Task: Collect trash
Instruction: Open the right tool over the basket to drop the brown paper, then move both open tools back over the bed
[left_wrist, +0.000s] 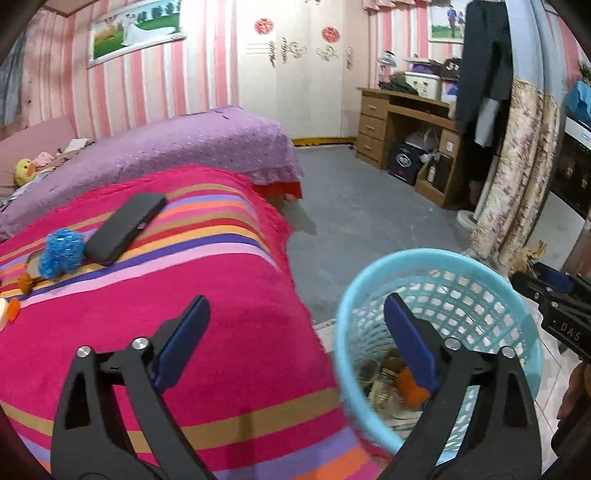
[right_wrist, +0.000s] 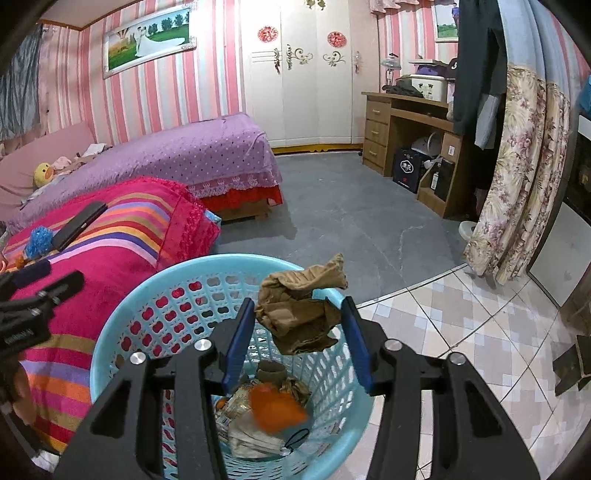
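Left of the blue basket (right_wrist: 122, 354), on the striped blanket (left_wrist: 207, 325): blue scrubber (left_wrist: 61, 256) touching a black case (left_wrist: 123, 227). L gripper (left_wrist: 295, 332) jaws spread wide, nothing between, right finger over basket rim. Inside basket: orange scrap (right_wrist: 275, 408), blurred, atop paper trash and a face mask (right_wrist: 255, 441). Above basket, R gripper (right_wrist: 295, 330) pinching crumpled brown paper (right_wrist: 299, 314) between its pads. Right of basket: tiled floor (right_wrist: 461, 332).
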